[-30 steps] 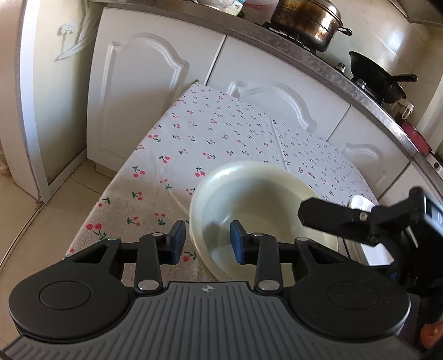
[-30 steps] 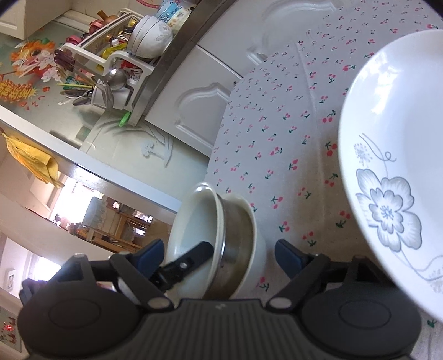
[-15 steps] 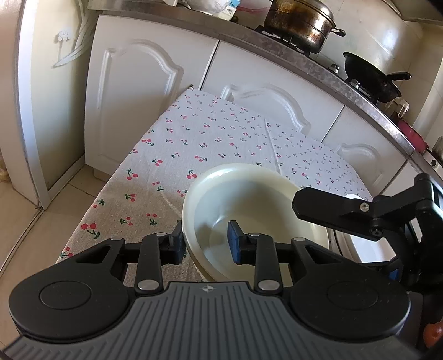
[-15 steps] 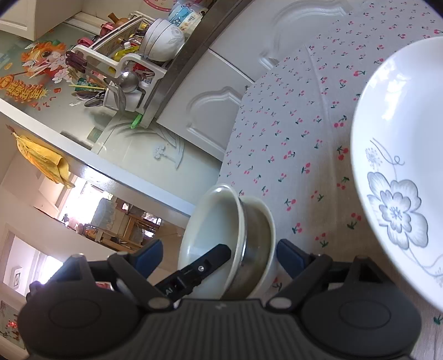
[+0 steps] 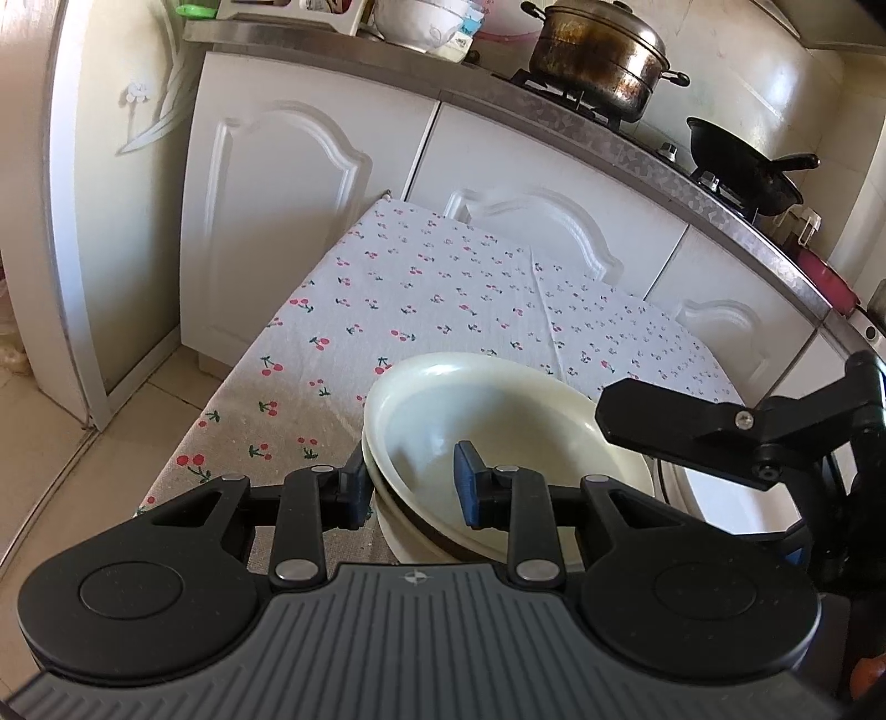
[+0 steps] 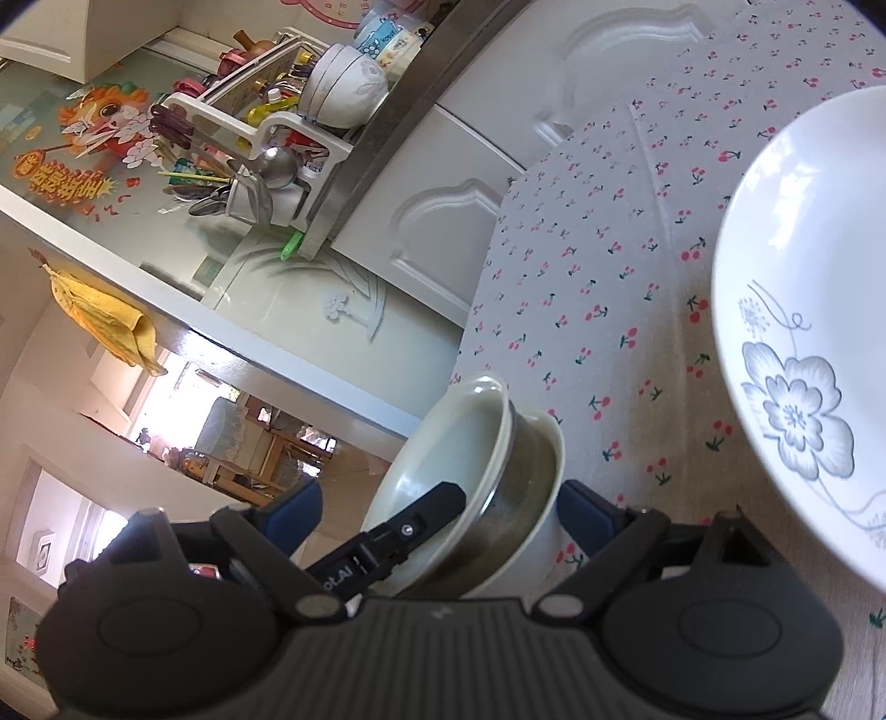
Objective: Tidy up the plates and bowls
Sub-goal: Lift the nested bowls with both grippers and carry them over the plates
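A cream bowl (image 5: pixel 498 421) tops a stack with a steel bowl (image 6: pixel 515 498) and a white bowl (image 6: pixel 542 531) under it, near the front edge of the cherry-print table (image 5: pixel 443 288). My left gripper (image 5: pixel 410 487) is shut on the cream bowl's near rim, one pad outside and one inside. My right gripper (image 6: pixel 440 515) straddles the whole stack from the side. Its jaws are opening and its pads stand off the bowls. One right finger (image 5: pixel 653 426) reaches over the cream bowl's far rim. A white plate with a grey flower (image 6: pixel 803 332) lies to the right of the stack.
White cabinets run behind the table under a counter with a steel pot (image 5: pixel 598 50) and a black wok (image 5: pixel 742 166). A dish rack with bowls and utensils (image 6: pixel 266 144) stands at the counter's end. The table's left edge drops to the tiled floor (image 5: pixel 111 443).
My left fingers have closed in on the cream bowl's near rim. The right fingers have spread a little wider around the stack. Neither hand has shifted much.
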### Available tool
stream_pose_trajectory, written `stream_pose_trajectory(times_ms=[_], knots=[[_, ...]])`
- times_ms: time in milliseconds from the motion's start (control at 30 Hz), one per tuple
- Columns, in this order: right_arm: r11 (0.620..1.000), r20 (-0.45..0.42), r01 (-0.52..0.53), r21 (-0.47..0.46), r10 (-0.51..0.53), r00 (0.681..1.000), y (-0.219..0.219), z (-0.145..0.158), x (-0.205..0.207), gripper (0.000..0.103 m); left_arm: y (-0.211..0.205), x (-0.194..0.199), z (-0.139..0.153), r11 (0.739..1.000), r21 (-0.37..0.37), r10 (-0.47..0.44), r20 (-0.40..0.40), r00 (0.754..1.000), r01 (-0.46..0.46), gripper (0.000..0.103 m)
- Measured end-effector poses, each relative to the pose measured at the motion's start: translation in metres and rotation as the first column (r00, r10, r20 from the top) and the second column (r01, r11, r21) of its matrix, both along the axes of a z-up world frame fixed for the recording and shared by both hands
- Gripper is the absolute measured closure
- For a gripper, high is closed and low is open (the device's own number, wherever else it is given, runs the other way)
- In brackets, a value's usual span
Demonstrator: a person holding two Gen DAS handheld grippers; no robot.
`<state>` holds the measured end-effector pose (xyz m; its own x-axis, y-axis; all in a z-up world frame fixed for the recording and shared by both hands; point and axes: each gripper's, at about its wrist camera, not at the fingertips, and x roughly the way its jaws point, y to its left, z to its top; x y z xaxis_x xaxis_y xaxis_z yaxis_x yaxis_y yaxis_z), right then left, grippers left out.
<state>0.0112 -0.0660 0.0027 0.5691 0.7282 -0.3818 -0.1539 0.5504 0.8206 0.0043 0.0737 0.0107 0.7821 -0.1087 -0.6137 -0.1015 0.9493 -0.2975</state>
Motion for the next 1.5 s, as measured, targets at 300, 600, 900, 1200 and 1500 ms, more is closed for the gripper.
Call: stream_pose_trajectory(times_ms=[300, 600, 900, 1200, 1500], knots=[[1.0, 0.044, 0.004, 0.03, -0.005, 0.999, -0.008, 0.012, -0.008, 0.011, -0.004, -0.007, 0.014, 1.0, 0.02, -0.01, 0.045, 0.999, 0.009, 0.07], [0.997, 0.091, 0.039, 0.061, -0.045, 0.995, -0.027, 0.025, -0.017, 0.011, -0.019, -0.008, 0.029, 0.998, 0.037, -0.048, 0.089, 0.995, 0.045, 0.07], [0.99, 0.129, 0.101, 0.1, -0.113, 0.985, -0.055, 0.034, -0.028, 0.007, -0.044, 0.001, 0.037, 0.993, 0.05, -0.114, 0.115, 0.987, 0.109, 0.07], [0.973, 0.153, 0.18, 0.146, -0.202, 0.967, -0.095, 0.038, -0.041, 0.006, -0.08, 0.008, 0.044, 0.98, 0.07, -0.196, 0.132, 0.972, 0.188, 0.07], [0.946, 0.181, 0.275, 0.172, -0.305, 0.935, -0.131, 0.038, -0.054, 0.005, -0.117, 0.018, 0.042, 0.963, 0.075, -0.267, 0.123, 0.956, 0.259, 0.07]])
